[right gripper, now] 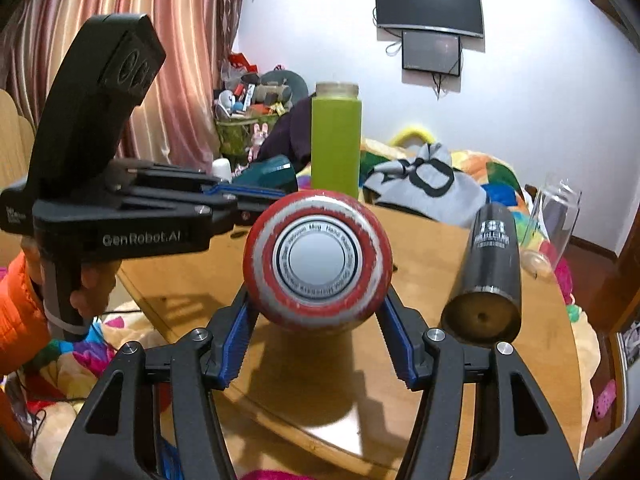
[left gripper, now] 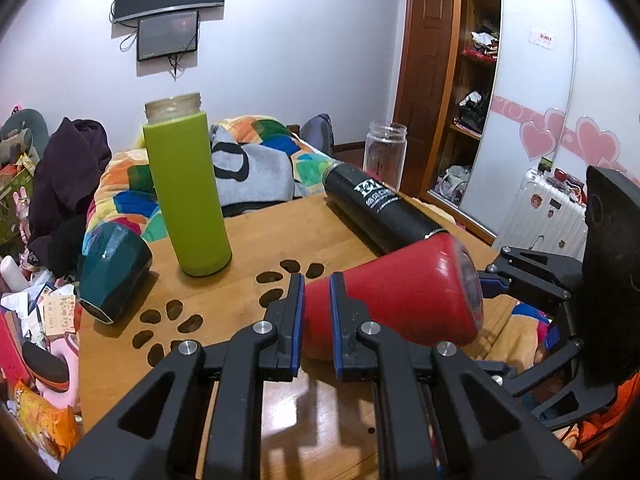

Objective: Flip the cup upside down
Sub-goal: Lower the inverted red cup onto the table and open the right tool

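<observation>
A red cup [left gripper: 400, 296] is held on its side above the wooden table [left gripper: 248, 236]. My left gripper [left gripper: 316, 312] is shut on its narrow end. My right gripper [right gripper: 316, 320] is shut on its wide base end, whose silver and red bottom [right gripper: 318, 258] faces the right wrist camera. The right gripper also shows in the left wrist view [left gripper: 492, 280] at the cup's base. The left gripper shows in the right wrist view [right gripper: 256, 200], reaching in from the left behind the cup.
A tall green bottle [left gripper: 188, 192] stands upright on the table. A black bottle [left gripper: 380, 208] lies on its side at the right. A dark teal cup [left gripper: 112, 272] lies at the left edge. A clear jar [left gripper: 386, 152] stands at the far edge.
</observation>
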`<state>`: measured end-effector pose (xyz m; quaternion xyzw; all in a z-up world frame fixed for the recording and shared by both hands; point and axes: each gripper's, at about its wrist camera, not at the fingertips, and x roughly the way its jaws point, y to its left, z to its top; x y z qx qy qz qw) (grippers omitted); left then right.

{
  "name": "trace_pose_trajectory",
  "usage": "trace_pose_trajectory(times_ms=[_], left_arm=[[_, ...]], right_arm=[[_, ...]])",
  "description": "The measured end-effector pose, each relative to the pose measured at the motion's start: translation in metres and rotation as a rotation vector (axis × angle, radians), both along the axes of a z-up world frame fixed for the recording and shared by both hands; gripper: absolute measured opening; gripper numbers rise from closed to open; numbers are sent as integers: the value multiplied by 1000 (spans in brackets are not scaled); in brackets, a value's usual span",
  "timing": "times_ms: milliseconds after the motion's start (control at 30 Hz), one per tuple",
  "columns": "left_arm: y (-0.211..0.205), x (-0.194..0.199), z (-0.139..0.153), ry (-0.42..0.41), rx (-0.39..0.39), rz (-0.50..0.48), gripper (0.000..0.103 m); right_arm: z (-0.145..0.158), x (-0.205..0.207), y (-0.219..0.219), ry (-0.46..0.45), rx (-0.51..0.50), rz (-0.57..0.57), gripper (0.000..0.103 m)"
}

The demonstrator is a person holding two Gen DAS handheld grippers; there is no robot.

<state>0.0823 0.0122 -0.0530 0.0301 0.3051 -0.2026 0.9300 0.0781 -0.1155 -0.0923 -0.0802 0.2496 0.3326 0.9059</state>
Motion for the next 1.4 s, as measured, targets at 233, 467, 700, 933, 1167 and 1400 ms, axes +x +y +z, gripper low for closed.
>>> trace_pose_trajectory(times_ms=[233,467,700,933,1167,1400], left_arm=[[7,3,9,-5,-36,13,9],[9,6,7,1,-55,27,9],[10,6,6,14,-69,23,10],[13,-1,8,1,-58,55,23],[27,-24,30,-83,-84,143,45],[19,-62,57,-224,-41,264,84]], right_arm=[[14,5,7,-34,30,4,55],[15,12,9,-20,36,-1,54],[15,12,8,-2,39,2,55],[19,8,0,4,60,-2,55],[40,-5,-23,-31,88,-59,65],[73,-23,-47,-108,130,-169,82]])
